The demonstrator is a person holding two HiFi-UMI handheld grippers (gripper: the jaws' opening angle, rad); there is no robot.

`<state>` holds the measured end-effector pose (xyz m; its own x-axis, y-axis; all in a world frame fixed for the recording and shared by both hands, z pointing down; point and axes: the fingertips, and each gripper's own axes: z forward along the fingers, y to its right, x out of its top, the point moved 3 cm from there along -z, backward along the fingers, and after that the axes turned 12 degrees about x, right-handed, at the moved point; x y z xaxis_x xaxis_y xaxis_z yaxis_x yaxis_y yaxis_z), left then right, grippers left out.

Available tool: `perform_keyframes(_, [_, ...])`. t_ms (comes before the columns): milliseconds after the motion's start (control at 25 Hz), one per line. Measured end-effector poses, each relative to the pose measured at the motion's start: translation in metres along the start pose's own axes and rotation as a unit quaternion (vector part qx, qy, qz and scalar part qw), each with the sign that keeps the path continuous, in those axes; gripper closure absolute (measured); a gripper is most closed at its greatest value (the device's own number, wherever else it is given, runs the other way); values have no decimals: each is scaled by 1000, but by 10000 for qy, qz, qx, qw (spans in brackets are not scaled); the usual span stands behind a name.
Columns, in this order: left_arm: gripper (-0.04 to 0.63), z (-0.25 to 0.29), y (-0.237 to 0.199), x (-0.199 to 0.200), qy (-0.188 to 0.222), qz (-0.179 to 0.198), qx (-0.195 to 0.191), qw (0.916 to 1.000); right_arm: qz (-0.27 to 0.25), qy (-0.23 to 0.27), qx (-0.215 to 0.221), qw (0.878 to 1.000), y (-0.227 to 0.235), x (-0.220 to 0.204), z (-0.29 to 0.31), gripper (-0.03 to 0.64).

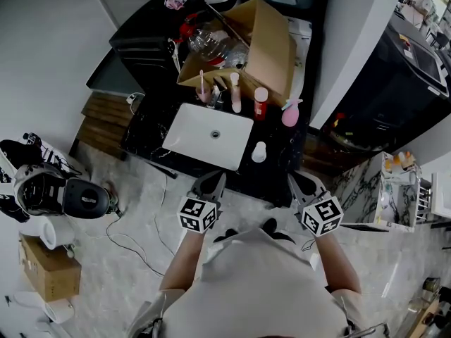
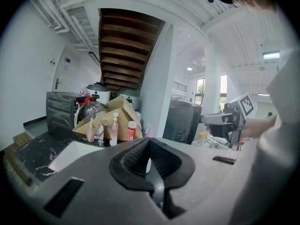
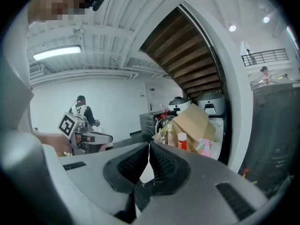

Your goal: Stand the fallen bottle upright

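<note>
A small white bottle [image 1: 259, 151] is seen on the dark marbled tabletop [image 1: 148, 129], just beside the white rectangular sink [image 1: 194, 136], at the sink's 4 o'clock. Its narrow neck is turned toward 12 o'clock in the head view and its wider base toward 6. The standing bottles behind it are drawn out the same way, so its long axis is read as vertical, base down. At its 12 o'clock, near an open brown cardboard box [image 1: 271, 41], a tall pale-pink bottle [image 1: 235, 94], a red bottle with a white cap [image 1: 261, 104] and a pink spray bottle [image 1: 290, 113] are set upright.

The left claw [image 1: 213, 179] and the right claw [image 1: 297, 180] are held apart from the white bottle, at its 7 and 5 o'clock, by the tabletop's near edge. Both are pressed fully shut, with nothing gripped.

The white bottle is made out plainly in the head view only — in the gripper views it is covered by the claws' own bodies. The pink and red bottles are shown side-on there, and a person [image 3: 82, 109] standing in the background is shown by the right gripper view alone.
</note>
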<state>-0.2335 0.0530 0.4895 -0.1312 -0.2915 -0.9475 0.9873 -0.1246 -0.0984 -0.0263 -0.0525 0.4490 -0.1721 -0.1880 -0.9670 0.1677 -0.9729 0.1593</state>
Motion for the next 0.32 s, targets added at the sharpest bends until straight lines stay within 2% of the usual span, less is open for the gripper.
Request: perform_keyframes(320, [589, 2, 0, 1, 12, -39, -9, 10000, -44, -3, 13, 10000, 3, 1, -1, 584])
